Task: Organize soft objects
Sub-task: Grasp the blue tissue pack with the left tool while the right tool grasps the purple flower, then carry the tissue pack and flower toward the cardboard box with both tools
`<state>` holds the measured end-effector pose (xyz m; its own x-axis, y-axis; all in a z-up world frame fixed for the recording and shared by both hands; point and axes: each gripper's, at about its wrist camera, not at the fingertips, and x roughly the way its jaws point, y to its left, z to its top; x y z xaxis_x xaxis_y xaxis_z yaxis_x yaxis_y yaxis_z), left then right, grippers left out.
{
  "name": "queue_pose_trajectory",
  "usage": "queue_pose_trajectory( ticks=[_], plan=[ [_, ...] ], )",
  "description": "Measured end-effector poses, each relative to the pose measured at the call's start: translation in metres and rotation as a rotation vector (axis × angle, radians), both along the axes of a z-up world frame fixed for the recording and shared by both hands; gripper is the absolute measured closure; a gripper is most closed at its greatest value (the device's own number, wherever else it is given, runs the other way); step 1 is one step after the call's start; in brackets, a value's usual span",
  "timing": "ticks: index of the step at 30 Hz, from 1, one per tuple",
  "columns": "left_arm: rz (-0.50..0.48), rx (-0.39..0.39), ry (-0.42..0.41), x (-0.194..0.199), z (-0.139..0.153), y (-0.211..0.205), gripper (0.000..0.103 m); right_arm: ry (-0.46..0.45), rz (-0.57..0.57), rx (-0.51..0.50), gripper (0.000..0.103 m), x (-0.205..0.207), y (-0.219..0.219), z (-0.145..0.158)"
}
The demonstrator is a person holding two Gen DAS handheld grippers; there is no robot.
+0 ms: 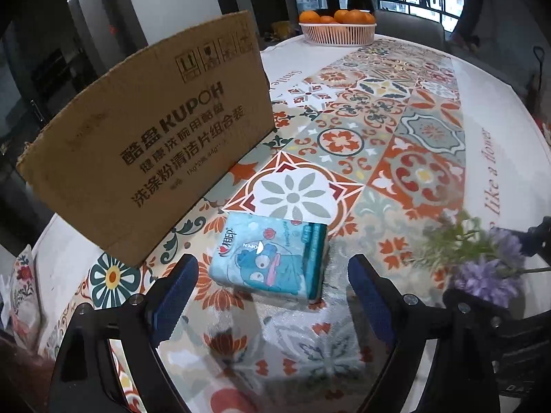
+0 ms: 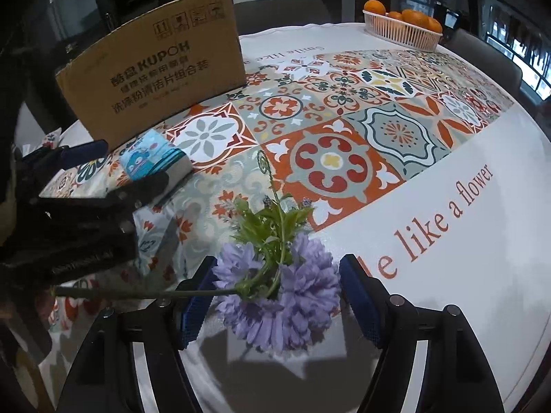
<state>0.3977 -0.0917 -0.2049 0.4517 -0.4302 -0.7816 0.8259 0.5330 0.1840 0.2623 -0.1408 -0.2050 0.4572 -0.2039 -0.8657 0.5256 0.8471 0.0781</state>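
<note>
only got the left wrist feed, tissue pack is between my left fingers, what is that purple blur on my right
Observer: An artificial purple flower lying on the tablecloth, between the right gripper's open fingers.
Operator: is it gripped
Observer: No, both blue pads stand clear of the bloom.
Operator: where does its stem go
Observer: The stem runs sideways past one pad, toward the left gripper.
Operator: and the tissue pack
Observer: From the right wrist view, the tissue pack lies flat just before the cardboard box.
</note>
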Motion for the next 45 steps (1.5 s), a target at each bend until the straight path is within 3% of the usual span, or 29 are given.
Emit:
queue_pose_trajectory(
  ticks=[7,12,14,16,21,35,45],
  plan=[
    [-0.028,0.009,0.01,0.011,-0.009,-0.005,0.01,0.025,0.009,-0.003,0.032,0.011,0.0,-0.004],
    [-0.024,0.011,0.018,0.014,-0.017,-0.008,0.011,0.028,0.015,-0.008,0.043,0.012,-0.001,-0.006],
    [-0.022,0.012,0.033,0.015,-0.02,-0.009,0.015,0.029,0.023,0.004,0.047,0.013,-0.002,-0.007],
    [-0.012,0.017,0.024,0.014,-0.021,-0.009,0.026,0.023,0.032,0.009,0.049,0.014,-0.003,-0.007],
    [0.02,-0.014,0.059,0.011,-0.017,-0.007,0.026,-0.004,0.06,0.014,0.054,0.015,-0.005,-0.003],
    [0.285,-0.056,0.003,-0.011,0.023,0.016,0.027,-0.127,0.173,-0.044,0.056,0.012,-0.015,0.025],
    [0.485,-0.116,0.025,-0.038,0.058,0.042,0.027,-0.18,0.25,-0.07,0.056,0.01,-0.021,0.057]
  ],
)
